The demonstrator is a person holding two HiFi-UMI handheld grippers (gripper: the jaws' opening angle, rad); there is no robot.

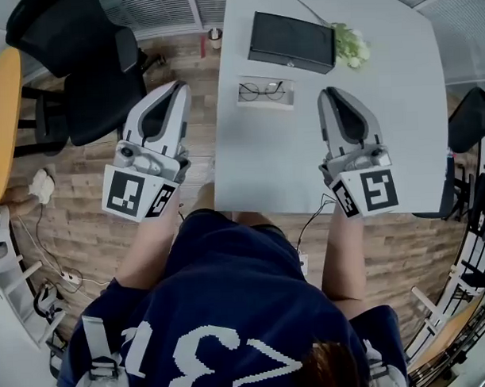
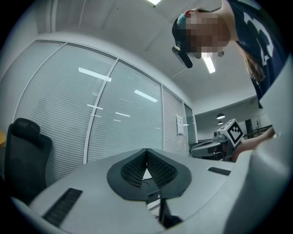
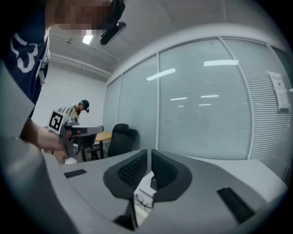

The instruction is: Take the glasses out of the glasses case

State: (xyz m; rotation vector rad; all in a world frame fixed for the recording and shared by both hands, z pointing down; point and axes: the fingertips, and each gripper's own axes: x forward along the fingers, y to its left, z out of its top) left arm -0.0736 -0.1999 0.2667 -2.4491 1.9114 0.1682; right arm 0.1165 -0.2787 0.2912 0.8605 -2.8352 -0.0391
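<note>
The black glasses case (image 1: pixel 291 41) lies shut at the far side of the white table (image 1: pixel 400 143). The thin-framed glasses (image 1: pixel 263 91) rest outside it on a pale rectangular mat, just in front of the case. My right gripper (image 1: pixel 327 92) hovers over the table to the right of the glasses, jaws together and holding nothing. In the right gripper view the glasses (image 3: pixel 143 201) show low between the jaws. My left gripper (image 1: pixel 181 87) hangs off the table's left edge above the wooden floor, shut and empty.
A small green plant (image 1: pixel 350 44) lies by the case's right end. A black office chair (image 1: pixel 87 67) stands left of the table, with a yellow round table (image 1: pixel 1 118) beyond it. Cables trail on the floor at lower left.
</note>
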